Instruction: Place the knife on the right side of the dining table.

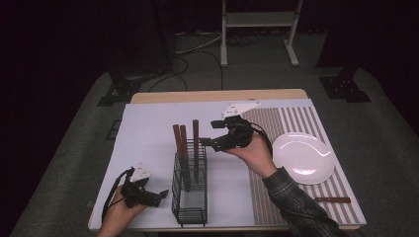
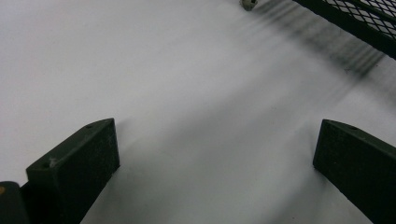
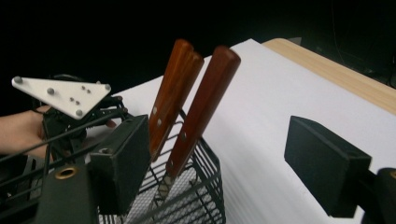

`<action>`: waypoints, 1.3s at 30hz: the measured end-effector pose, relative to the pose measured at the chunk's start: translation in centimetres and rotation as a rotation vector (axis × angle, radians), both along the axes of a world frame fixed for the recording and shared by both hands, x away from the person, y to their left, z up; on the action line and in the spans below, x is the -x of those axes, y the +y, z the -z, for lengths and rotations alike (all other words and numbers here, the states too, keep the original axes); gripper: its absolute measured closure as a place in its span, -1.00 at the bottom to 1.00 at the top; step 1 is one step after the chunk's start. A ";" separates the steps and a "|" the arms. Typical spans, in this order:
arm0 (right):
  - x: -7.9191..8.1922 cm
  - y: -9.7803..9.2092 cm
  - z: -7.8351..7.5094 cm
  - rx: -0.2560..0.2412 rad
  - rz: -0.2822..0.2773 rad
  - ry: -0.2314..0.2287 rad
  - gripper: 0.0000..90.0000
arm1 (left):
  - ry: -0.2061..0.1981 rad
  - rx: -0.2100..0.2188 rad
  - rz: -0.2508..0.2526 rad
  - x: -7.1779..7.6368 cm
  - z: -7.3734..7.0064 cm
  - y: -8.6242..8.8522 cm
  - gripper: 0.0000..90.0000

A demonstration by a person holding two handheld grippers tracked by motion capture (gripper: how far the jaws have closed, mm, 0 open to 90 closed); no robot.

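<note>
Three wooden-handled knives (image 1: 185, 143) stand upright in the black mesh caddy (image 1: 189, 197), and we bring the right gripper (image 1: 215, 134) in with fingers (image 3: 122, 163) spread, the nearest handle (image 3: 201, 109) just beyond its left finger. Next we judge it must centre that handle and pinch; the left gripper (image 1: 159, 196) rests spread on the worktop (image 2: 187, 93) beside the caddy.

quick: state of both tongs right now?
Left tongs: open, holding nothing, low over the white table cover beside the wire basket.
Right tongs: open, holding nothing, next to the wooden-handled knives in the basket.
</note>
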State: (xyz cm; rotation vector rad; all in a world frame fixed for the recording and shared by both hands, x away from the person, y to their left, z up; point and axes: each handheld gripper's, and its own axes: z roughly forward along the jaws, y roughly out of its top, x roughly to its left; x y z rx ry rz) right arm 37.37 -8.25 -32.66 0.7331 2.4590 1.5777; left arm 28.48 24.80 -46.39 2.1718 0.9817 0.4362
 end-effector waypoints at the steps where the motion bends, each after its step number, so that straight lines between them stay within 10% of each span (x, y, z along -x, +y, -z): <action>1: 0.0 0.0 0.0 0.000 0.000 0.000 -0.53 | 0.000 0.000 0.000 0.0 0.0 0.0 -1.00; 17: -1.7 2.2 -0.6 -0.042 -0.008 -0.006 -0.35 | 0.002 -0.002 0.002 0.0 0.0 0.0 -1.00; 39: -2.4 2.9 -0.6 -0.068 -0.036 0.018 0.53 | 0.003 -0.001 0.002 0.0 0.0 0.0 -1.00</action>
